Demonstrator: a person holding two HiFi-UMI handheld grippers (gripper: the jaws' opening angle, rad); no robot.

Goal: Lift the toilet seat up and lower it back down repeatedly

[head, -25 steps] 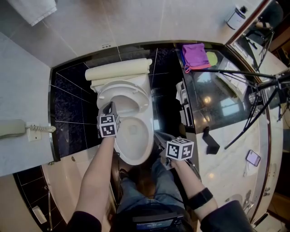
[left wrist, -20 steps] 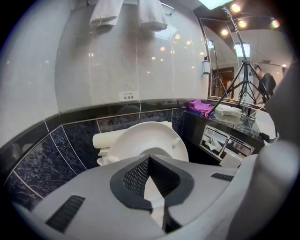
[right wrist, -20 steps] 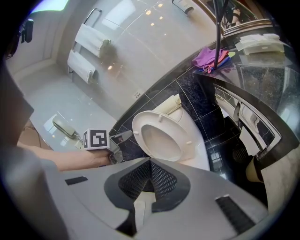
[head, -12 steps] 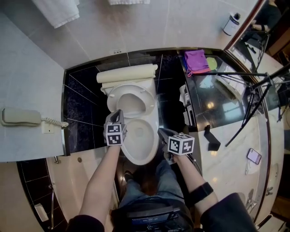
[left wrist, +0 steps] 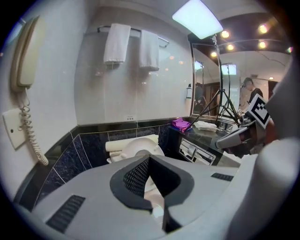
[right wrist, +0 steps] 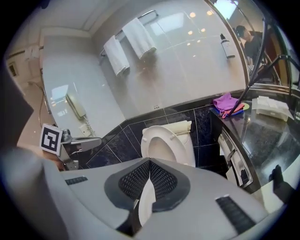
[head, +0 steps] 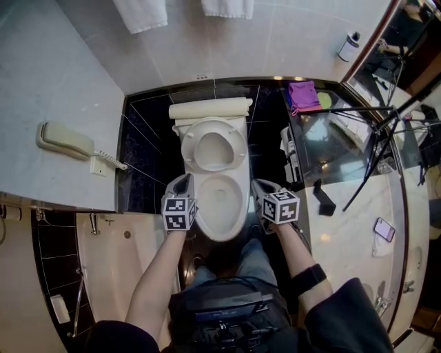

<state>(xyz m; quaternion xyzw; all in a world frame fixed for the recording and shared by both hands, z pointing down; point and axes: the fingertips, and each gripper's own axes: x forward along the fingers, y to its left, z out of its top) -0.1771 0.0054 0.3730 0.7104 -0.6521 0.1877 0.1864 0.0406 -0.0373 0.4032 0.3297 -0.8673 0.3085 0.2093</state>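
White ceramic toilet bowl (head: 238,210) was seen mid-scene, set against black tiles. Toilet seat (head: 192,148) was stood up at the far end of the bowl, leaned back toward the cream tank (head: 210,109), so the bowl rim was left bare.

L gripper (head: 185,182) was held just left of the bowl's near half, R gripper (head: 262,186) just right of it, approx. level w/ each other. Neither was seen touching seat or bowl. In the left gripper view the jaws were pressed together w/ nothing between them, and the same was seen in the right gripper view. Both grippers were pointed toward the far wall and somewhat down.

On the left wall a corded phone (head: 65,141) was mounted. Two white towels (head: 141,14) were hung on the far wall. At right, a purple cloth (head: 303,93) was laid on the far end of the dark counter (head: 331,148), w/ a bottle (head: 348,47) farther back. Tripod legs (head: 372,155) were spread over the counter. A smartphone (head: 384,229) was laid on the pale marble top (head: 344,234), near right.
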